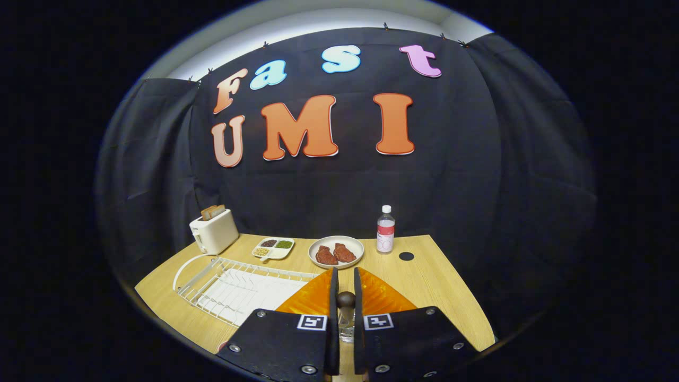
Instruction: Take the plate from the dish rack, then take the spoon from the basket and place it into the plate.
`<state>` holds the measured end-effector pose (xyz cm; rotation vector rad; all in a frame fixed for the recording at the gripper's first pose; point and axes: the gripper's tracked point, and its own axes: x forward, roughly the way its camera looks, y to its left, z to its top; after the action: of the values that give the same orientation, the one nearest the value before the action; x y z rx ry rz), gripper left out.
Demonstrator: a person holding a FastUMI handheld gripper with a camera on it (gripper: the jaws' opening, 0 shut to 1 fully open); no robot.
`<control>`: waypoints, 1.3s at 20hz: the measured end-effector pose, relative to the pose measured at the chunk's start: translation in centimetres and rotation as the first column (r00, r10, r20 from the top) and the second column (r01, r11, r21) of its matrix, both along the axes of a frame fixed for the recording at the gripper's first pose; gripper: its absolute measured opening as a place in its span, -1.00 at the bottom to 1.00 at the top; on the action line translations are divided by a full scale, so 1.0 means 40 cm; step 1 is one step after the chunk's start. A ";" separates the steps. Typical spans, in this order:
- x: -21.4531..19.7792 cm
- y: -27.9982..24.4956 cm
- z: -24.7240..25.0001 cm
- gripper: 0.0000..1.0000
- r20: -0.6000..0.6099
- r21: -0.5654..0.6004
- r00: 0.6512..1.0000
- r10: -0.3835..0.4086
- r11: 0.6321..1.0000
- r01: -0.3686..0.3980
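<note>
Table (pixel 435 281): light wood, carrying everything here (the booth's dark cloth hangs behind it).
Dish rack (pixel 233 284): white wire, to the left of the fingers, its slots look bare; the plate is out of it.
Orange plate (pixel 379 297): ribbed and translucent, standing on edge between the two fingers, its upper rim rising just ahead of them on both sides. Judged from this, the first step of the task is in hand and the plate has yet to be set flat.
Gripper (pixel 346 297): jaws drawn nearly together with only a narrow gap, both fingers seeming to press on the plate's rim.
Risk, plate: the hold is on a thin smooth edge, so a tilt or a quick swing could let it pivot or slip out and strike the table.
Risk, neighbours: a low or forward set-down could knock the white dish of meat (pixel 336 251), the divided tray (pixel 273 248) or the bottle (pixel 385 229) beyond the fingers.
Toaster (pixel 214 231): at the far left corner, well apart from the work.
Dark knob (pixel 346 300): a small round thing over something clear in the gap (cannot tell what it is).
Spoon and basket: where they stand I cannot tell.
</note>
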<state>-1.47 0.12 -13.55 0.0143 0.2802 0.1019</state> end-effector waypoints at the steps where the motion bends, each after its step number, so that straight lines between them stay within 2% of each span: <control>1: -0.014 0.018 0.014 -0.78 0.005 0.009 1.000 0.020 1.000 -0.020; 7: -0.115 0.164 -0.018 -0.79 -0.035 0.067 0.985 0.169 0.984 -0.166; 15: -0.208 0.310 -0.115 -0.78 -0.112 0.090 0.939 0.326 0.944 -0.317; 19: -0.232 0.361 -0.180 -0.78 -0.154 0.101 0.914 0.377 0.926 -0.365; 23: -0.263 0.418 -0.238 -0.78 -0.201 0.102 0.874 0.442 0.897 -0.430; 26: -0.271 0.428 -0.263 -0.78 -0.212 0.087 0.867 0.451 0.892 -0.444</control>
<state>-12.31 17.25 -24.05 -0.0049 0.5094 0.5734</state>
